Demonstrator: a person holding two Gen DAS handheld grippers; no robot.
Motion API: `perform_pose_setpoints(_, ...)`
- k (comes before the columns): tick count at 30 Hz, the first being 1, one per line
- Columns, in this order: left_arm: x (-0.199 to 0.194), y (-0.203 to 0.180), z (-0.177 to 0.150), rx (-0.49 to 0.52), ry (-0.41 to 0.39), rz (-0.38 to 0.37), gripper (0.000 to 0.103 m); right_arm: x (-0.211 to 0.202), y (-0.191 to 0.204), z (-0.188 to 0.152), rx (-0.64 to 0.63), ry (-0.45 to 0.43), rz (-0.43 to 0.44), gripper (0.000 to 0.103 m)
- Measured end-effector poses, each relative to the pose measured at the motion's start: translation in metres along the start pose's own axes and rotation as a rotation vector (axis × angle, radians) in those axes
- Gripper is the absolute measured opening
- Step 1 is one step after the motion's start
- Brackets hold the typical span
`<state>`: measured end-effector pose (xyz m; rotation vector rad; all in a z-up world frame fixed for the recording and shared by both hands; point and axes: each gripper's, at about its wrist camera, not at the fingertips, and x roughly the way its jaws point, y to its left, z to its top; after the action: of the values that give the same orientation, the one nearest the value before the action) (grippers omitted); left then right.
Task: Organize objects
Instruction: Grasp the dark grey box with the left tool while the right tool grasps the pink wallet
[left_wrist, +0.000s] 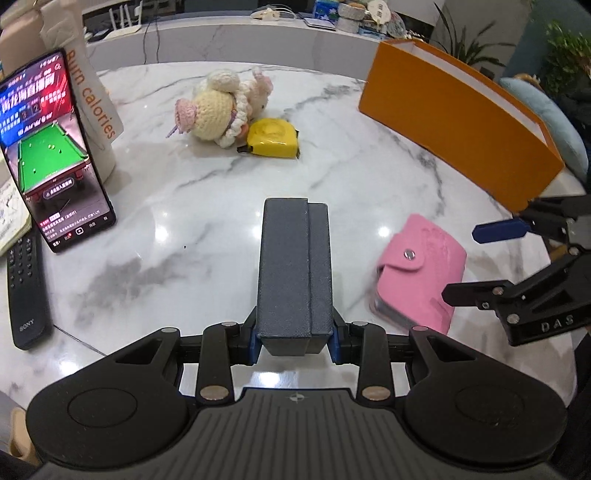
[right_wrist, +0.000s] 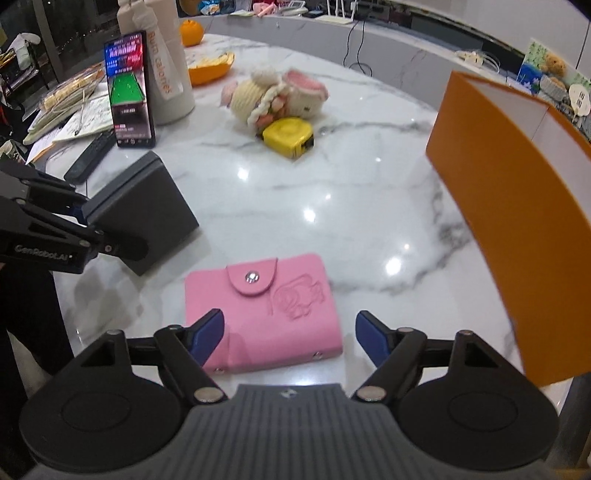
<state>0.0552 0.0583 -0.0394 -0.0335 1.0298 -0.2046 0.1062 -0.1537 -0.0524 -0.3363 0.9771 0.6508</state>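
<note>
Grey box held up, pink wallet flat, toy and tape measure mid-bench, orange box at the right.

The dark grey box (left_wrist: 293, 273), oblong with a lid seam along its top, is clamped at its near end between the left tongs (left_wrist: 295, 341) and held above the marble bench (left_wrist: 207, 206). The pink wallet (right_wrist: 262, 314), snapped shut with an embossed figure, lies flat near the front edge. A crocheted cream-and-pink doll (left_wrist: 221, 107) lies on its side, touching the yellow tape measure (left_wrist: 273, 138). The open orange box (left_wrist: 461, 122) stands on the right.
</note>
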Motion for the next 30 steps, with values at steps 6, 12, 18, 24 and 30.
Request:
perform_pose_setpoints(6, 0.000, 0.005, -0.009, 0.004, -0.048, -0.044, 0.049, 0.005, 0.001, -0.005, 0.016, -0.002, 0.054, 0.100)
perform_pose_setpoints(12, 0.003, 0.009, -0.007, -0.038, -0.100, -0.037, 0.064, 0.014, 0.015, -0.009, -0.044, 0.007, 0.074, 0.102)
perform_pose_setpoints(18, 0.005, 0.005, -0.005, -0.020, -0.134, -0.036, 0.065, 0.018, 0.019, -0.009, -0.071, -0.015, 0.029, 0.102)
perform_pose_setpoints(24, 0.008, 0.000, -0.005, -0.004, -0.148, -0.045, 0.065, 0.020, 0.018, -0.009, -0.096, -0.043, 0.025, 0.102)
perform_pose_setpoints(30, 0.010, 0.001, -0.003, -0.014, -0.153, -0.054, 0.065, 0.023, 0.017, -0.008, -0.130, -0.087, 0.039, 0.102)
